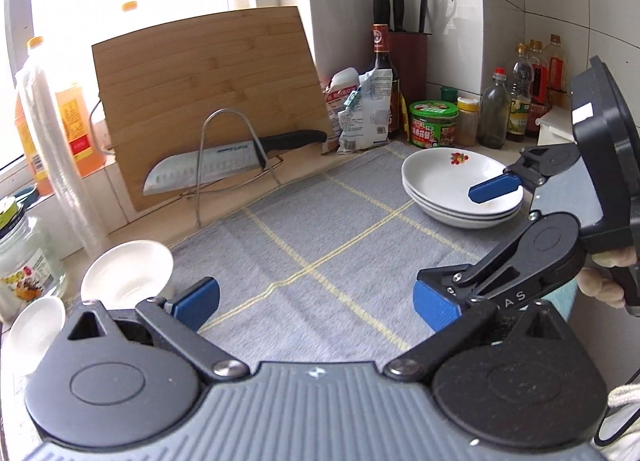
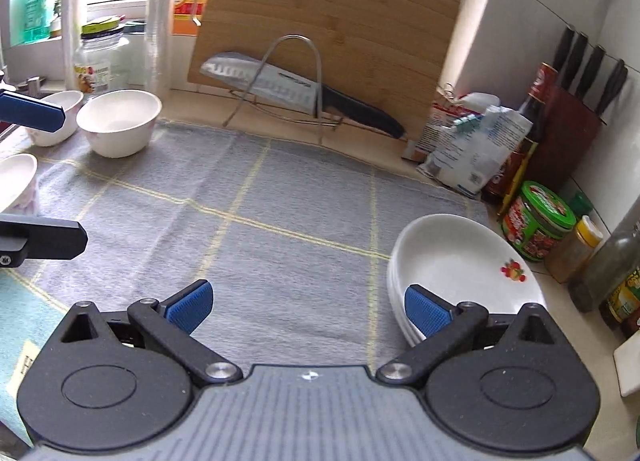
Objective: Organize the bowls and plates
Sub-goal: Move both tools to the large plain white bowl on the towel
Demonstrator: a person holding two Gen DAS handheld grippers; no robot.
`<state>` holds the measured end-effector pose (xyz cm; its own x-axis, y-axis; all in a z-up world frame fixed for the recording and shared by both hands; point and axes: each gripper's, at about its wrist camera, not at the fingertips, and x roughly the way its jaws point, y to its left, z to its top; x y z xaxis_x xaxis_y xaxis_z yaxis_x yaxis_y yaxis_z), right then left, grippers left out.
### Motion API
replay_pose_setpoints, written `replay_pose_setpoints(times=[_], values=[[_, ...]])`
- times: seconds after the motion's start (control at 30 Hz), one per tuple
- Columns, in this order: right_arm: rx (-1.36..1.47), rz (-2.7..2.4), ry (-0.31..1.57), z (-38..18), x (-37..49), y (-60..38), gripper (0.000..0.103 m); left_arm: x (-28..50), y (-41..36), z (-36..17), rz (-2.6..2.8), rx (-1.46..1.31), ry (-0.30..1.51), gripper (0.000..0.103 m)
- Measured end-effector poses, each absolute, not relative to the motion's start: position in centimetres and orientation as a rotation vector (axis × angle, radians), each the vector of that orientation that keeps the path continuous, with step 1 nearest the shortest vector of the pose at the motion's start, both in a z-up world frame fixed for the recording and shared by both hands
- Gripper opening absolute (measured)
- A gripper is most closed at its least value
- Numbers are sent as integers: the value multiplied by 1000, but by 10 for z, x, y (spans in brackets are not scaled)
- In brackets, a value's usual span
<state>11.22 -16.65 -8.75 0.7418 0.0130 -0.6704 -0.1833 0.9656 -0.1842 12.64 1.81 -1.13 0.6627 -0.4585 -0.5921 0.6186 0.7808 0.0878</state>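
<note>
A stack of white shallow plates [image 1: 448,177] [image 2: 452,257], the top one with a small fruit print, rests at the right of the grey cloth. White bowls [image 1: 128,273] [image 2: 120,121] stand at the cloth's left edge, with another bowl [image 1: 36,325] [image 2: 60,113] beside them and a third bowl [image 2: 16,177] nearer. My left gripper [image 1: 316,307] [image 2: 74,177] is open over the cloth with nothing between its fingers. My right gripper [image 2: 308,309] [image 1: 452,235] is open too, with one blue pad [image 1: 496,189] over the plate stack's near side.
A bamboo cutting board [image 1: 208,89] leans at the back behind a wire rack holding a large knife [image 1: 224,165]. Bottles, jars and a knife block [image 1: 408,49] crowd the back right corner. A glass jar [image 1: 28,265] and stacked plastic cups [image 1: 60,149] stand at left.
</note>
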Motion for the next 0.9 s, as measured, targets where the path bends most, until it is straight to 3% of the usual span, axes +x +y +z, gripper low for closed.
replay_pose_setpoints(times=[0.47,0.9], values=[[-267,349,705,-88,113,-51,103,100,152,-31,-479,373,657,102],[-343,644,707,-90,124,-14,103,127,193,-67,-636,432,733,102]])
